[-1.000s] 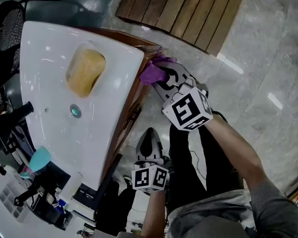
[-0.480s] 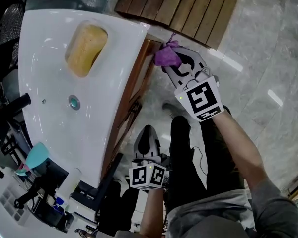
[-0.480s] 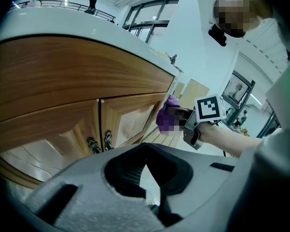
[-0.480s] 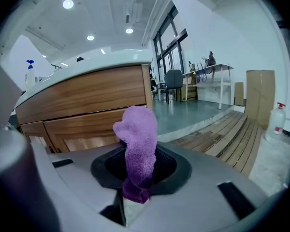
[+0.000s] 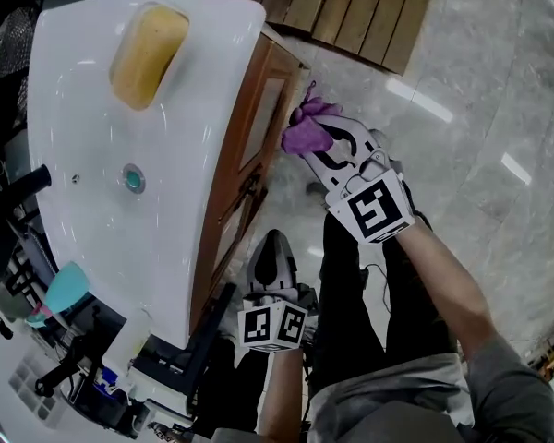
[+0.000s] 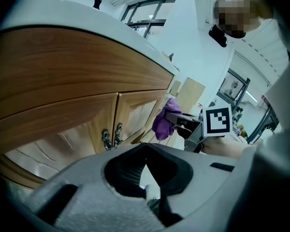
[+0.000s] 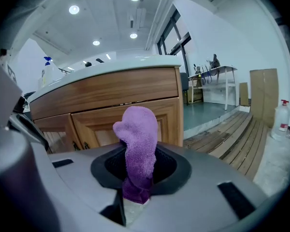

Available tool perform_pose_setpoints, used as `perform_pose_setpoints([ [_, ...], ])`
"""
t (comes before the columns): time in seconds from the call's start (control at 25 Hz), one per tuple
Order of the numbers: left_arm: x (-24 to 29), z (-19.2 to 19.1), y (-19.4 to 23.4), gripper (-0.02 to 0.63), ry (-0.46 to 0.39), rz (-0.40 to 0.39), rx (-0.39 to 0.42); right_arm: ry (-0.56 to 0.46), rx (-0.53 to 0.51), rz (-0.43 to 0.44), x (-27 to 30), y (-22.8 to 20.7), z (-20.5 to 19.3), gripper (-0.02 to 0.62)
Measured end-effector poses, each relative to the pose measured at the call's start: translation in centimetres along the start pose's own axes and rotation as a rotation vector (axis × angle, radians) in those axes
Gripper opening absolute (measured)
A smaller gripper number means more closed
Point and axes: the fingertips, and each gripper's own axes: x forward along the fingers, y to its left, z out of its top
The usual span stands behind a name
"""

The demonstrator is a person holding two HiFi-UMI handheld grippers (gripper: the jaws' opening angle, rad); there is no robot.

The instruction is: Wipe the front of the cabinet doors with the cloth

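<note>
Cloth (image 7: 137, 144), purple, is clamped in the right gripper (image 7: 135, 190). The jaws are closed tight on its lower end, and the free end stands up past the jaws in a rounded bunch. In the head view this gripper is held at the far end of the wooden cabinet doors (image 5: 256, 118), with the cloth just beside the far door's outer edge. No view shows whether cloth and wood actually touch. The left gripper (image 5: 273, 250) is held lower and nearer, pointing at the doors from in front of the paired metal handles (image 6: 111, 136). Its jaws are drawn together with nothing between them. A white washbasin (image 5: 194, 90) caps the cabinet, with a yellow sponge (image 5: 148, 52) lying in its far recess. A slatted wooden platform (image 5: 351, 12) lies on the floor at far right.
</note>
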Motion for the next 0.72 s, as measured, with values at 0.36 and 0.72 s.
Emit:
perform_pose_setpoints([
  [0.36, -0.9, -1.5, 2.1, 0.009, 0.021, -0.007, 0.016, -0.013, -0.040, 0.074, 1.5, 5.9, -2.9, 0.091],
  [0.72, -0.2, -3.1, 3.5, 0.008, 0.040, -0.024, 0.021, -0.012, -0.068, 0.112, 4.8, 9.0, -5.6, 0.091],
])
